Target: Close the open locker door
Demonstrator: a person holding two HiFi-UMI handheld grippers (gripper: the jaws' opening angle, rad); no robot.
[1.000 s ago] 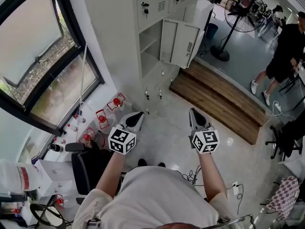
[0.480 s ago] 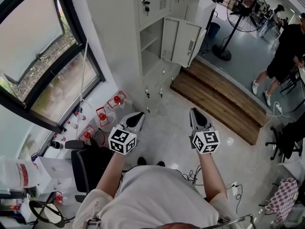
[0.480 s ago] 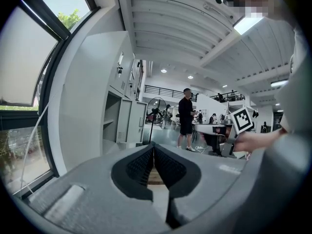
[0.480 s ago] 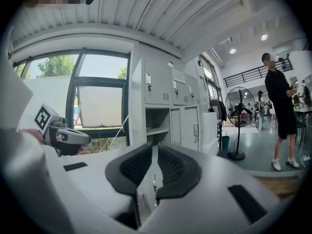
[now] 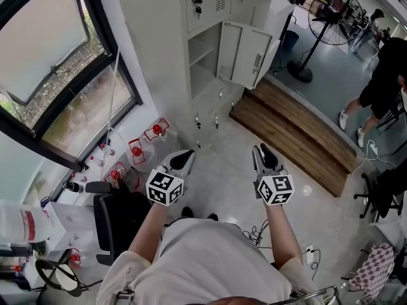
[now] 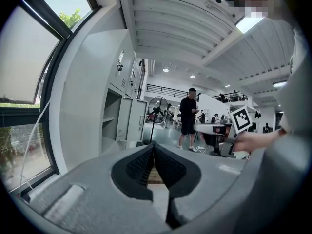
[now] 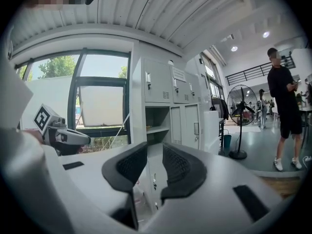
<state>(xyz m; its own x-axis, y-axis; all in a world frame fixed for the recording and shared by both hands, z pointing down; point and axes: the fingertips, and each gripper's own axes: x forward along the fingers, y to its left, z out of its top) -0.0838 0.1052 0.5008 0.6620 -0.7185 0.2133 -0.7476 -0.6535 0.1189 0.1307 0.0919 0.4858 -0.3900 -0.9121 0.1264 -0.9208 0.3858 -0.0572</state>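
**Locker door ajar, both grippers held well short of it**

The locker door stands swung out to the right of its open compartment, in the middle row of a tall grey locker bank against the wall. A shelf crosses the compartment. What lies deeper inside is in shadow and can't be made out. The top of the bank is cut off by the upper edge of the head view.

The left gripper is held out level over the pale floor, well apart from the door. Its jaws are pressed together at the tips with nothing pinched. The right gripper hangs beside it, equally far from the locker. Its jaws have just been opening and now stand partly spread, with nothing between them. In the right gripper view the open compartment shows through the gap.

A person in black walks at the right, partly cut off by the frame edge. A standing fan and a wooden platform lie past the door. Red-topped containers sit under the window; what they are is unclear.

No writing can be read. A label on an upper locker door is too small to read, and each gripper's cube carries only black-and-white square markers.
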